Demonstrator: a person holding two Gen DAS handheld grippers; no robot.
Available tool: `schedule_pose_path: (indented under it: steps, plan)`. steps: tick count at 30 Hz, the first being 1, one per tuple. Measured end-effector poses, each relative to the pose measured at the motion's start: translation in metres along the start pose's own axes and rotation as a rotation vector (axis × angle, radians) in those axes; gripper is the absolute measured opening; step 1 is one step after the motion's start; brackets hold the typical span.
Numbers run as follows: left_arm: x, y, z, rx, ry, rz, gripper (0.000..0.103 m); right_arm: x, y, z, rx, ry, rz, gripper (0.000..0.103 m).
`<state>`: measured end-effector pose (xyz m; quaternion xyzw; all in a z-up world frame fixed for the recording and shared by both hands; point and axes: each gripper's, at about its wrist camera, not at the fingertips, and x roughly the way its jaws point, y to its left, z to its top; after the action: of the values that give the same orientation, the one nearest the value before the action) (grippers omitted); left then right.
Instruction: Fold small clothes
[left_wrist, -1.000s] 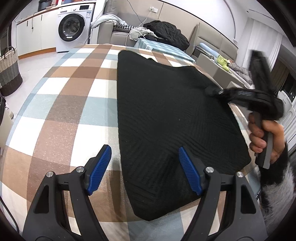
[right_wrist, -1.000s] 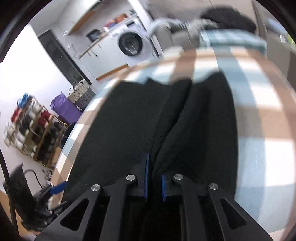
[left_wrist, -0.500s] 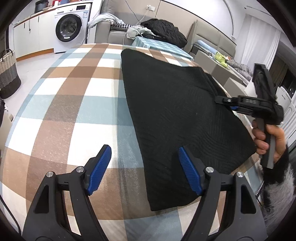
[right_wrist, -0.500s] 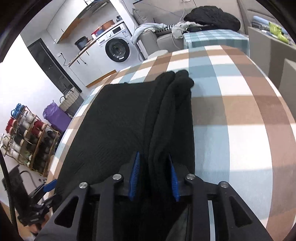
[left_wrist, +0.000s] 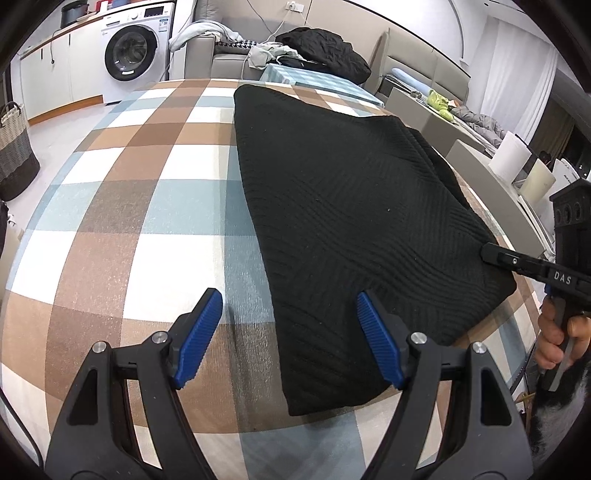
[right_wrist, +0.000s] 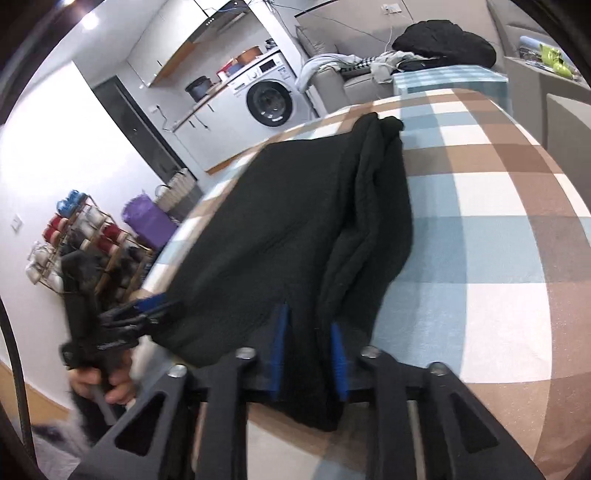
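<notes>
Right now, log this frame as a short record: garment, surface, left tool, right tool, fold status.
garment: black knit sweater, lying flat, one side doubled over
surface: checked tablecloth in brown, blue and white
left tool: left tool open, empty, over the sweater's near edge
right tool: right tool partly open, bunched sweater edge between its pads, grip uncertain
fold status: partly folded, not yet compact

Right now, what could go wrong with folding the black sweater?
The black sweater reaches the near edge of the checked table, so a pull might drag it off. The right gripper has only a bunched side fold between its part-open fingers, so it may slip or stay lumpy. The left gripper is open and holds nothing, so the cloth could slide.
</notes>
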<state>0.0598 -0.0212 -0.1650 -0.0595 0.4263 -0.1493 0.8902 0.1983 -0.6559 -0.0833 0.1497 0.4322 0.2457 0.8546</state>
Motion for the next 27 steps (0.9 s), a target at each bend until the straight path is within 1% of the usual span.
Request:
schedule_pose_path:
  steps: [1,2,4,6,8,10,11,12,13,16,18,20,23,24,25,27]
  plan:
    - [-0.001,-0.001,0.000,0.004,-0.003,0.002,0.073,-0.002,-0.003,-0.002,0.015,0.002,0.018,0.014]
    - [-0.002,-0.001,-0.001,0.006,-0.005,0.002,0.073,-0.004,-0.003,-0.001,0.011,-0.004,0.032,0.013]
    - [0.000,0.000,-0.003,0.007,0.003,-0.001,0.073,-0.006,0.000,-0.001,-0.025,0.002,0.018,0.013]
    - [0.001,0.001,-0.003,0.006,0.006,-0.002,0.073,0.000,-0.005,-0.002,-0.020,0.036,-0.005,0.013]
    - [0.001,0.001,-0.003,0.005,0.006,-0.005,0.073,0.001,-0.009,0.001,-0.002,0.047,-0.001,0.018]
    - [0.002,0.002,-0.002,0.004,0.007,-0.008,0.073,-0.002,-0.012,0.013,0.014,0.024,-0.009,0.029]
    - [0.002,0.002,-0.002,0.006,0.007,-0.009,0.073,-0.002,-0.012,0.020,0.014,0.011,-0.022,0.031]
    - [0.002,0.002,-0.002,0.008,0.007,-0.010,0.073,-0.001,-0.013,0.029,0.010,-0.002,-0.031,0.037]
    - [0.002,0.002,-0.002,0.010,0.006,-0.010,0.073,0.003,-0.015,0.038,0.013,-0.009,-0.040,0.041]
    - [0.002,0.002,-0.002,0.009,0.006,-0.011,0.073,0.027,-0.026,0.064,0.056,0.006,-0.065,0.041]
    - [0.002,0.002,-0.002,0.009,0.005,-0.005,0.073,0.043,-0.032,0.073,0.081,0.029,-0.101,0.041]
    - [0.002,0.002,-0.002,0.009,0.004,-0.004,0.073,0.048,-0.032,0.070,0.084,0.040,-0.119,0.041]
    - [0.002,0.004,-0.002,0.006,0.003,-0.010,0.073,0.036,-0.026,0.057,0.039,0.025,-0.133,0.043]
    - [0.002,0.004,-0.002,0.005,0.004,-0.013,0.073,0.030,-0.025,0.050,0.040,0.018,-0.128,0.045]
    - [0.002,0.004,-0.002,0.002,0.003,-0.015,0.073,0.022,-0.024,0.042,0.047,0.011,-0.117,0.049]
    - [0.002,0.005,-0.002,-0.002,0.004,-0.020,0.073,0.010,-0.022,0.026,0.057,0.011,-0.099,0.052]
